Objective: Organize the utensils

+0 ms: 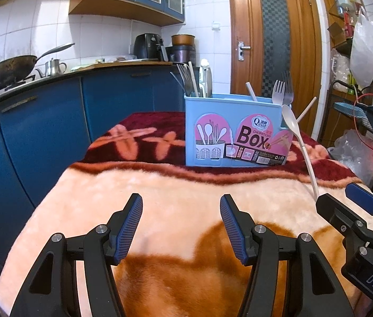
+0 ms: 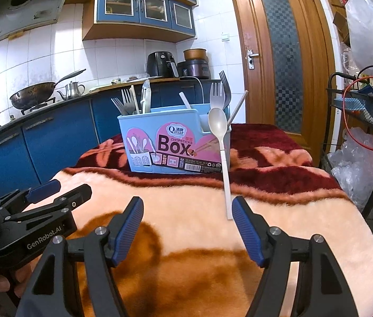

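Plainly, the right tool (image 2: pixel 187 203) stands wide with nothing pinched. The spoon (image 2: pixel 225 174) rises almost upright just beside the tip of its right finger, with the handle end close to that pad and the bowl uppermost. The pictures do not settle whether it touches the pad, rests on the blanket (image 2: pixel 160 192) or leans on the box (image 2: pixel 170 142). The left tool (image 1: pixel 181 201) is also wide and empty, low over the blanket near the desk's front edge, with the right tool close at its side. The step in hand looks to be getting this spoon into the box. To do it well, the right tool should bring both pads squarely onto the handle a little above its end and close firmly before lifting. The handle is thin and smooth and would probably swing or slip in a loose hold. Then carry it above the rim and lower it handle first into a free gap, clear of the forks already standing there. The spoon is pale plastic, with a long thin handle and an oval bowl. Its bowl shows against the box's right corner, towards the back of the desk.
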